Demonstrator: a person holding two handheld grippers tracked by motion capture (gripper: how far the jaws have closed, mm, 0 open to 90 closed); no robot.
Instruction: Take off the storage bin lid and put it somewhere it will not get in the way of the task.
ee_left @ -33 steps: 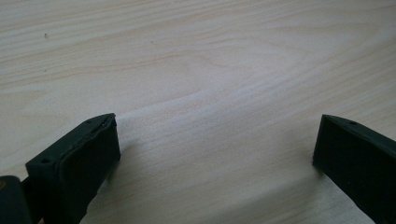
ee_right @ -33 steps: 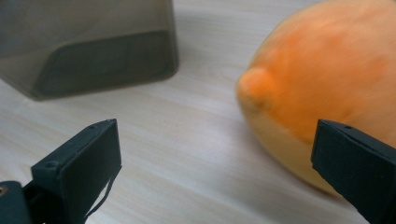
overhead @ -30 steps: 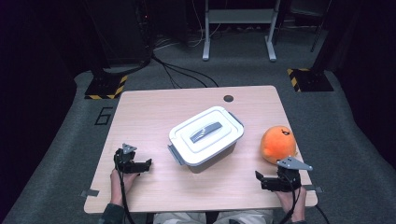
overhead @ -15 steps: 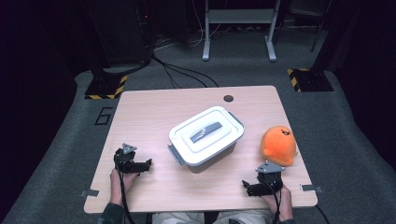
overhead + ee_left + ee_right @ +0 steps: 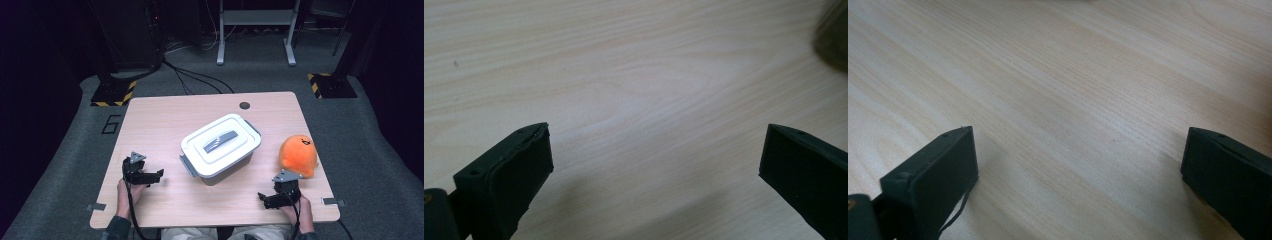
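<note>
The white lidded storage box [image 5: 221,150] stands near the middle of the wooden table [image 5: 165,115], turned at an angle, lid on, with a grey handle [image 5: 219,141] lying flat on the lid. The orange plush toy [image 5: 298,155] sits to the right of the box, apart from it, near the table's right edge. The left gripper [image 5: 155,175] rests low over the table at the front left, jaws spread wide and holding nothing, pointing toward the box. The right gripper [image 5: 263,198] sits at the front right, just in front of the plush toy, jaws likewise wide apart and holding nothing. In both gripper views, bare wood grain lies between the black jaws.
</note>
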